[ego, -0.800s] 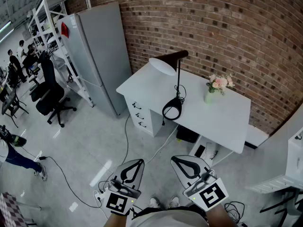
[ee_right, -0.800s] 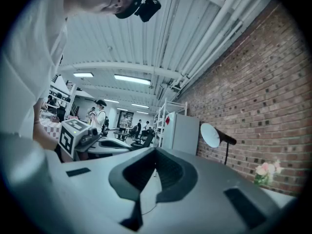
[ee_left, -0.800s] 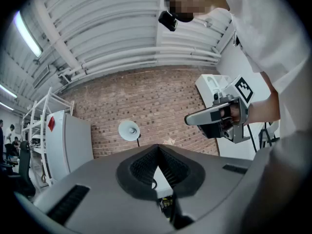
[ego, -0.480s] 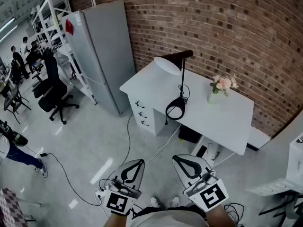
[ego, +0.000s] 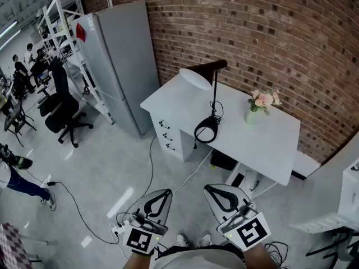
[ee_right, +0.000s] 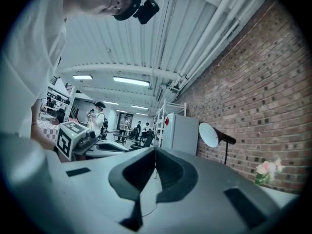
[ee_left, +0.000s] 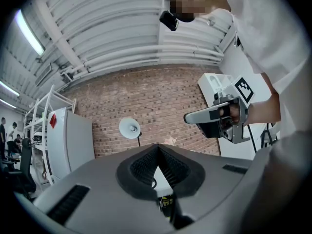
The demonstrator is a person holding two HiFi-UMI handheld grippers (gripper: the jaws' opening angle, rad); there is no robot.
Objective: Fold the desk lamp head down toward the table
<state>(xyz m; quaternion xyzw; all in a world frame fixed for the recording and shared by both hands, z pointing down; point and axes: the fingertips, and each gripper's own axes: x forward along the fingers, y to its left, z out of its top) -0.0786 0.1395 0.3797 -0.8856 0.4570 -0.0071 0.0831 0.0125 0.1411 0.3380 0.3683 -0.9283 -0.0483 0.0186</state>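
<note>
A black desk lamp (ego: 212,97) stands upright on a white desk (ego: 263,139) against the brick wall, its white-faced head (ego: 194,78) raised and its ring base (ego: 205,132) near the desk's front edge. The lamp head (ee_left: 129,127) is far off in the left gripper view, and the same head (ee_right: 209,135) also in the right gripper view. My left gripper (ego: 164,192) and right gripper (ego: 206,189) hang low at the head view's bottom, well short of the desk, side by side. Both have their jaws together with nothing between them.
A small vase of pink flowers (ego: 255,106) stands on the desk right of the lamp. A grey cabinet (ego: 124,66) stands left of the desk, with cables (ego: 150,167) on the floor. An office chair (ego: 60,111) and people are at far left.
The view has shifted slightly, so the desk and lamp sit a little differently in the picture. Both grippers keep their place and stay shut.
</note>
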